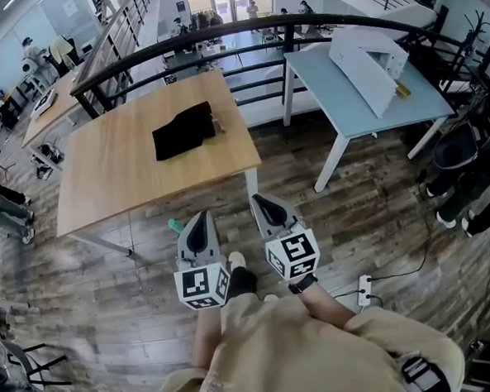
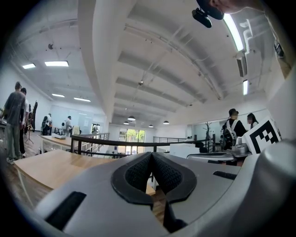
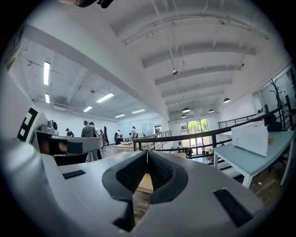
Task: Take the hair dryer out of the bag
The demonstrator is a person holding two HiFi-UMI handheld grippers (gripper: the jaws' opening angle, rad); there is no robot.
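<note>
while the left gripper (image 1: 200,219) and right gripper (image 1: 262,202) hang short of the table (image 1: 103,179) | both clenched, empty | black bag (image 1: 183,130) lies on the table, hair dryer unseen, presumably inside | step closer, part jaws before the bag.

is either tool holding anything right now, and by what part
Nothing is held. The grey left tool and grey right tool are both shut with nothing between their jaws. The black fabric bag lies untouched on the light wooden table.
</note>
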